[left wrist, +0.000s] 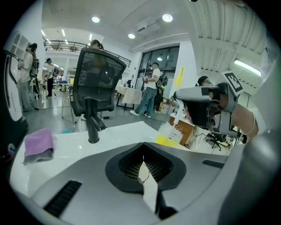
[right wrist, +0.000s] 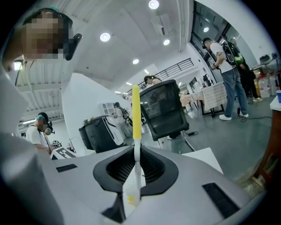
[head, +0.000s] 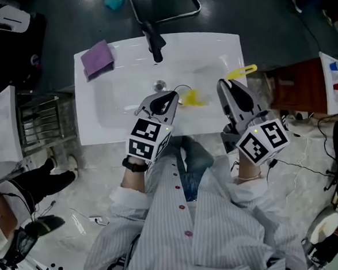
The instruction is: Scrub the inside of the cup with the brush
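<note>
Above the sink [head: 98,116], right fingers [head: 236,101] are pinching the brush [head: 242,71]; left fingers [head: 161,103] are pressing shut, so the loose cup [head: 193,98] risks skidding.

**Shirt** [head: 221,226]: pale, fine vertical stripes, long sleeves with cuffs at the wrists. Dark red buttons [head: 182,206] run down the front.

**Trousers** [head: 190,173]: blue denim.

**Wrist bands**: black band [head: 135,164] on the left wrist; thin pale band [head: 250,178] on the right.

**Left claw** [head: 172,96]: grey moulded shell. Black ribbed pads [left wrist: 131,165] sit in a dark oval recess, and a thin dark wire loops by the tip.

**Left marker cube** [head: 149,140]: black-and-white square patterns, small green light on its edge.

**Right claw** [head: 226,86]: same grey shell with a dark recess.

**Right marker cube** [head: 264,141]: same square patterns, green light.
</note>
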